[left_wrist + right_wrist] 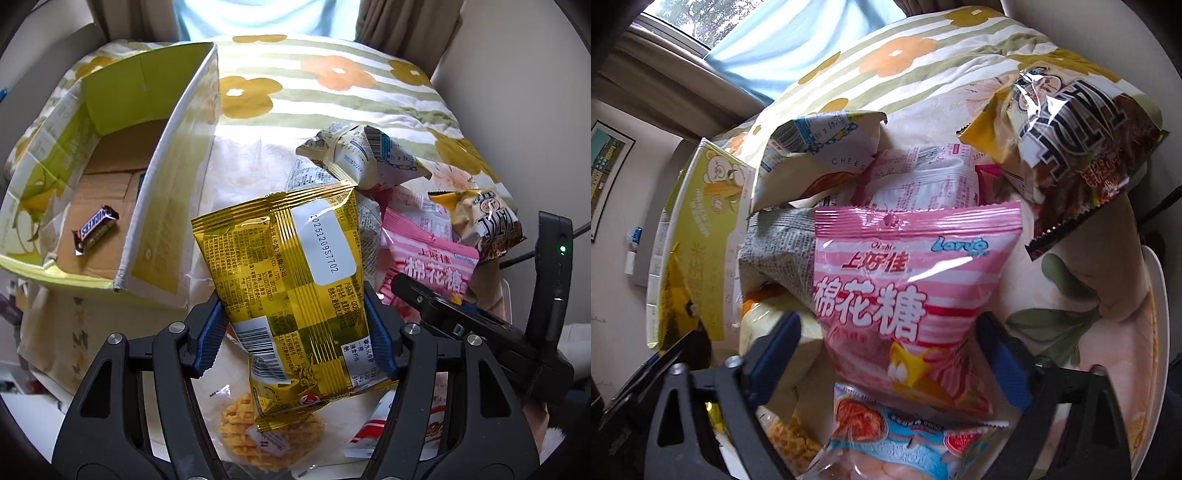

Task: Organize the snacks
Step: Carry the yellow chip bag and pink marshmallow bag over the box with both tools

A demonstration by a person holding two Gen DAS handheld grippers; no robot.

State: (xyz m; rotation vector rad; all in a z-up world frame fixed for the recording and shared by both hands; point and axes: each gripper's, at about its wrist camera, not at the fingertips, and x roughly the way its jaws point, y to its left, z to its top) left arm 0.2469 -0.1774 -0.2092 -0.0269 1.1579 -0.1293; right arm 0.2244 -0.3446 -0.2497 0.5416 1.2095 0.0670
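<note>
My left gripper [297,334] is shut on a gold foil snack bag [291,273] and holds it up above the snack pile. To its left stands an open yellow-green cardboard box [173,155] with a Snickers bar [95,228] on its floor. My right gripper [894,354] is open, its jaws on either side of a pink marshmallow bag [905,288] that lies on the pile; its pads do not touch the bag. The pink bag also shows in the left wrist view [432,266], with the right gripper's body [480,325] beside it.
Around the pink bag lie a cheese snack bag [820,158], a grey printed bag [775,251], a brown and yellow bag [1071,147] and a blue-red packet [905,443]. A waffle snack [251,432] lies under my left gripper. A floral cushion [332,85] is behind.
</note>
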